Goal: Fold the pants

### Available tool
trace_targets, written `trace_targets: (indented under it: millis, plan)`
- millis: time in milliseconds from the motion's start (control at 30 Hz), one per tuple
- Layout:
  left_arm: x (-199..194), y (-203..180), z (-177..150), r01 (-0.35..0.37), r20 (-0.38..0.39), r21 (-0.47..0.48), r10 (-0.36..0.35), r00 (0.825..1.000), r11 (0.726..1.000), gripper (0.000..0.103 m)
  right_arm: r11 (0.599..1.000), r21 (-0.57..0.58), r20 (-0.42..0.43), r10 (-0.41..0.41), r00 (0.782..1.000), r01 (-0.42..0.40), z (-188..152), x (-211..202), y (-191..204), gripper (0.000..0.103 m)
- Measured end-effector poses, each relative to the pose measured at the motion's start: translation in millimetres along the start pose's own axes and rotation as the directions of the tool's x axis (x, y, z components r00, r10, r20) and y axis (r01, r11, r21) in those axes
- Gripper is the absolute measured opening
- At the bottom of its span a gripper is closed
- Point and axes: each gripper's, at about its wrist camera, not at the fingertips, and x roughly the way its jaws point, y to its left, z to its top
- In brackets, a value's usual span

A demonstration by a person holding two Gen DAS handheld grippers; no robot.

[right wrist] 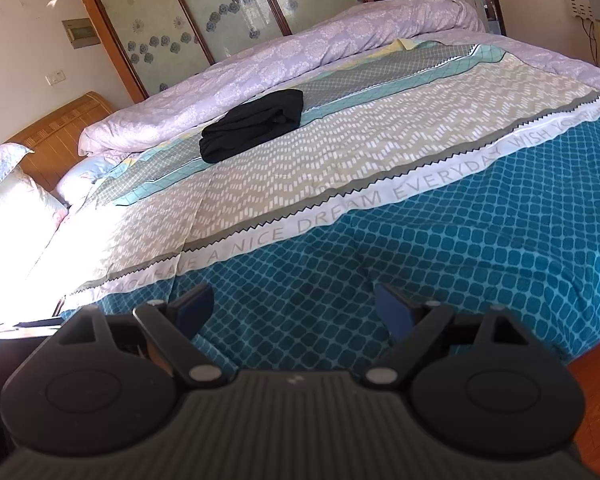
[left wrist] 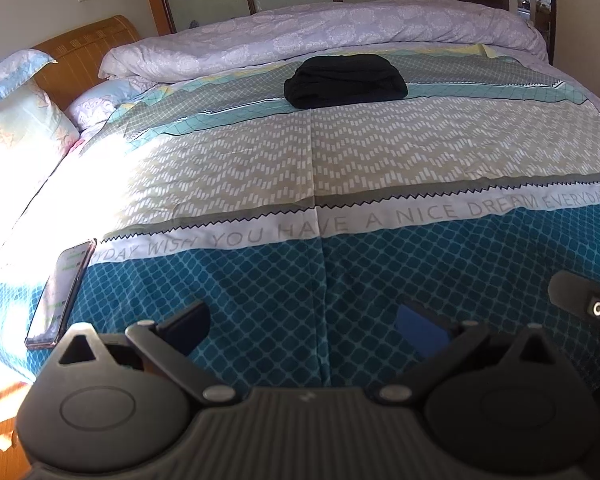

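Black fabric, bundled up in a compact heap: that's the black folded pants (left wrist: 344,80), lying far up the bed, well ahead of both grippers and touching neither.

Starting on the left: a slim smartphone with a lit screen (left wrist: 62,292) lies on the bed's edge, just left of the left gripper (left wrist: 304,324). That gripper hangs over the teal diamond-patterned bedspread (left wrist: 260,280) with its fingers spread wide and nothing between them. From here the pants sit almost dead ahead, a touch to the right, beyond the white band of printed lettering (left wrist: 340,222) and the grey zigzag stripe. Their long axis runs crosswise, left to right across the gripper's line of sight.

Over to the right: the right gripper (right wrist: 296,308) is also splayed apart and empty, low over the same teal cloth. From this side the pants (right wrist: 256,124) lie ahead and off to the left, their length slanting up toward the right, just short of the rolled lilac floral quilt (right wrist: 284,56) behind them.

My read: the bundle looks already folded, so the job seems at or near its end. Should either hand go back in, the left one has the straighter line; neither looks clearly nearer. It would be a long forward reach over the bed.
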Motion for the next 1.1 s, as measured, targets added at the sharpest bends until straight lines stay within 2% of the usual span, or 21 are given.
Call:
trace_targets:
  millis: [167, 500, 1100]
  plan:
    - [-0.5, -4.0, -0.2, 0.012, -0.001, 0.016, -0.012, 1.0, 1.0, 0.103, 1.0, -0.004, 0.005, -0.006, 1.0, 0.006, 0.5, -1.2, 0.3, 0.09]
    - [6.0, -1.8, -3.2, 0.016, -0.057, 0.001, -0.016, 0.998, 1.0, 0.103, 1.0, -0.009, 0.002, 0.006, 1.0, -0.006, 1.4, -0.8, -0.5, 0.09]
    - [2.0, -3.4, -1.9, 0.013, -0.042, 0.017, -0.012, 0.999, 1.0, 0.103, 1.0, -0.004, -0.001, 0.011, 1.0, -0.011, 0.8, -0.2, -0.3, 0.09]
